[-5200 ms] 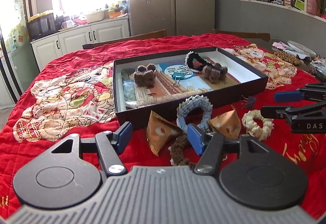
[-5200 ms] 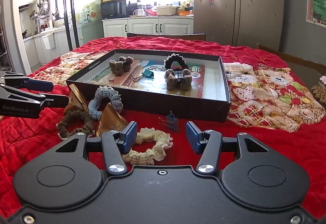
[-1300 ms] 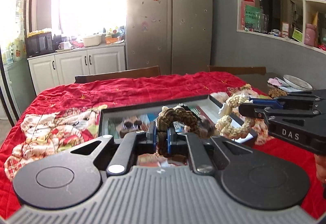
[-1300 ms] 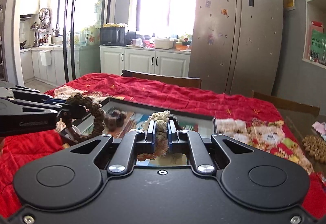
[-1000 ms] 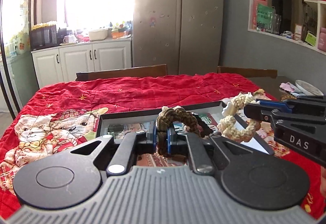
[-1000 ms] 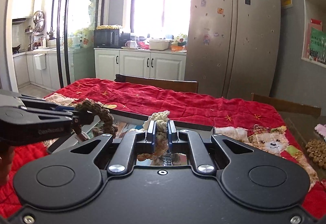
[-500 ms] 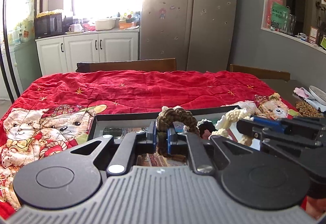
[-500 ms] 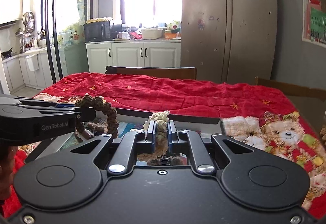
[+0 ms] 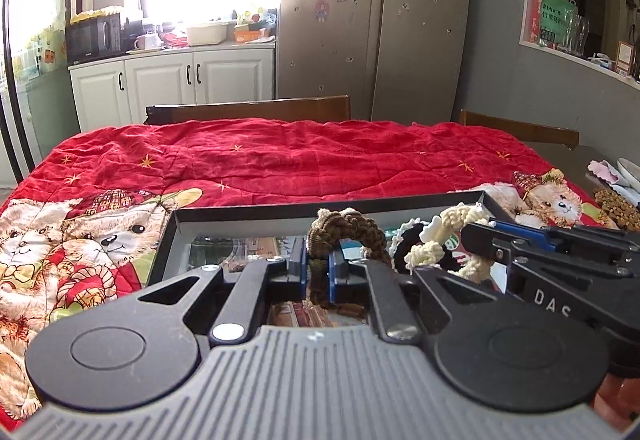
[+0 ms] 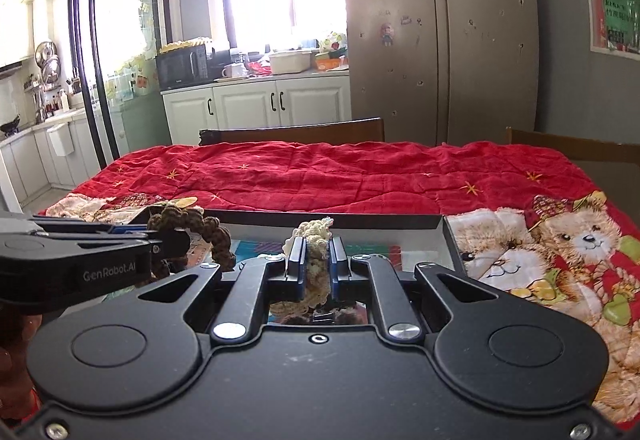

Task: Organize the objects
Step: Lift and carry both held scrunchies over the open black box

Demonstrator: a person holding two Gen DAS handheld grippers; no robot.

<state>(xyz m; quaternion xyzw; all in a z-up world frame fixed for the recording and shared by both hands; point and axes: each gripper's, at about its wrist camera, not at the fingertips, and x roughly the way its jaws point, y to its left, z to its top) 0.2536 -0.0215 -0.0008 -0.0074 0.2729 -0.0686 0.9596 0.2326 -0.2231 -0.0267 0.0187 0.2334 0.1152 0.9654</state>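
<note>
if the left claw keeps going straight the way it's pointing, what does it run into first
Probably the inside of the black box. The left claw, shut on the brown scrunchie, points forward and downward over the box, so the floor or far wall comes first; depth is hard to judge. The black scrunchie sits just right of that line.

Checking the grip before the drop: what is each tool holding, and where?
Left tool: brown scrunchie, pinched across its band. Right tool: cream scrunchie, also across the band.

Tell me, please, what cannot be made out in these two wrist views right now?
- Tray floor, both views: mostly hidden behind the gripper bodies.
- Brown scrunchie, left wrist view: lower half hidden by the left gripper.
- Cream scrunchie, right wrist view: lower loop hidden by the right gripper.
</note>
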